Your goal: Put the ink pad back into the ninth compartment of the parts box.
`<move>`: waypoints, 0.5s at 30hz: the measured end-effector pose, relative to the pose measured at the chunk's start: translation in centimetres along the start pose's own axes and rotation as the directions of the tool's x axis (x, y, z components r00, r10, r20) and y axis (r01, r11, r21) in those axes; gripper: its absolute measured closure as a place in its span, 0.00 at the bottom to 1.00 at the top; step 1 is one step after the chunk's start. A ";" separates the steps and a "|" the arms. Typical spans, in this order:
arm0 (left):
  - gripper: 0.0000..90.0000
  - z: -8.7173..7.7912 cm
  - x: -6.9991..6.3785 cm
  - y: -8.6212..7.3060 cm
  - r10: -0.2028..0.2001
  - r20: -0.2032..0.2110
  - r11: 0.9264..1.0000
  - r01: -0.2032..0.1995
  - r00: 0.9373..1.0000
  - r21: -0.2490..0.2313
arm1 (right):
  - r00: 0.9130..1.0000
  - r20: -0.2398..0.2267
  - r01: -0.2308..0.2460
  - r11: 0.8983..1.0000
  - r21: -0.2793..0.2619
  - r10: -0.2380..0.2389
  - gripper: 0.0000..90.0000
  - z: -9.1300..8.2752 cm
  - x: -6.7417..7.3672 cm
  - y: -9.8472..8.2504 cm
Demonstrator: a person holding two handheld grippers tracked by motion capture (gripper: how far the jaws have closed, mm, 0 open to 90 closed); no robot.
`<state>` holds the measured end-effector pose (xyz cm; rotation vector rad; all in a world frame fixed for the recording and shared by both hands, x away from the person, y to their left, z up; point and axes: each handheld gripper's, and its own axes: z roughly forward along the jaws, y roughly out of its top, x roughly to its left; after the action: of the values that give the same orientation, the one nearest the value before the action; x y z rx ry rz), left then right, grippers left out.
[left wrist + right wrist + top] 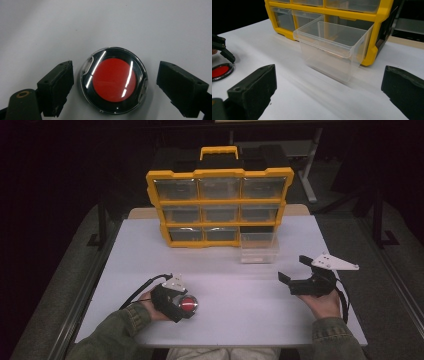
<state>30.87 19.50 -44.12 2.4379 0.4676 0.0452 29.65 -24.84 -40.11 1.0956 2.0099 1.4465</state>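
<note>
Green sleeves reach in from the near edge, each hand holding a gripper. On the left, the left gripper (115,82) points down at a round disc (114,80), red in the middle with a black ring and clear rim, lying flat on the white table (235,295); its jaws stand spread, one on either side of the disc, touching neither side. Being round, the disc has no long axis. To the right, the right gripper (295,268) hangs with its jaws wide apart and nothing between them, aimed toward a clear plastic bin (332,50). That bin stands upright and looks empty, just in front of the lower right corner of a yellow organizer (220,205). Whether the organizer's clear drawers hold anything, I cannot tell. Around the table the room is dark.
</note>
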 end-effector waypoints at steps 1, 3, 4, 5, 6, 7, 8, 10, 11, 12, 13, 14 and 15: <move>0.16 0.0 0.0 0.0 0.000 0.000 1.000 0.000 1.000 0.000 | 1.000 0.000 0.000 1.000 0.000 0.000 0.00 0.0 0.0 0.0; 0.16 0.1 0.0 0.0 -0.001 0.000 1.000 0.001 1.000 0.002 | 1.000 -0.001 0.003 1.000 0.001 -0.003 0.00 0.0 0.0 0.0; 0.16 0.1 0.0 0.0 -0.001 -0.004 1.000 0.001 1.000 0.004 | 1.000 -0.002 0.005 1.000 0.001 -0.005 0.00 0.0 0.0 0.0; 0.17 0.1 0.0 0.0 -0.001 -0.004 1.000 0.001 1.000 0.004 | 1.000 -0.003 0.006 1.000 0.002 -0.006 0.00 0.1 0.1 0.0; 0.17 0.0 0.0 0.0 -0.003 -0.006 1.000 0.003 1.000 0.003 | 1.000 -0.004 0.005 1.000 0.004 -0.005 0.00 0.1 0.1 0.0; 0.18 0.0 0.0 0.0 -0.003 -0.006 1.000 0.003 1.000 0.003 | 1.000 -0.004 0.005 1.000 0.006 -0.005 0.00 0.1 0.1 0.0; 0.20 0.0 0.0 0.0 -0.011 -0.019 1.000 0.011 1.000 -0.003 | 1.000 -0.005 0.005 1.000 0.007 -0.005 0.00 0.1 0.1 0.0; 0.24 0.0 0.1 0.0 -0.016 -0.022 1.000 0.016 1.000 -0.008 | 1.000 -0.007 0.006 1.000 0.008 -0.006 0.00 0.1 0.1 0.0; 0.24 -0.1 0.2 0.0 -0.018 -0.018 1.000 0.018 1.000 -0.007 | 1.000 -0.007 0.006 1.000 0.008 -0.006 0.00 0.1 0.1 0.0; 0.27 -0.1 0.2 0.0 -0.019 -0.021 1.000 0.018 1.000 -0.011 | 1.000 -0.008 0.007 1.000 0.011 -0.007 0.00 0.2 0.1 0.0; 0.31 -0.2 0.2 0.0 -0.017 -0.021 1.000 0.017 1.000 -0.015 | 1.000 -0.009 0.007 1.000 0.011 -0.006 0.00 0.2 0.1 0.0; 0.33 -0.2 0.2 0.0 -0.015 -0.018 1.000 0.014 1.000 -0.014 | 1.000 -0.008 0.007 1.000 0.010 -0.007 0.00 0.2 0.1 0.0; 0.33 -0.2 0.2 0.0 -0.015 -0.018 1.000 0.014 1.000 -0.014 | 1.000 -0.008 0.007 1.000 0.010 -0.007 0.00 0.2 0.1 0.0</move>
<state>31.07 19.66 -43.99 2.4224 0.4916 0.0644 29.71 -24.69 -40.20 1.0872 2.0270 1.4413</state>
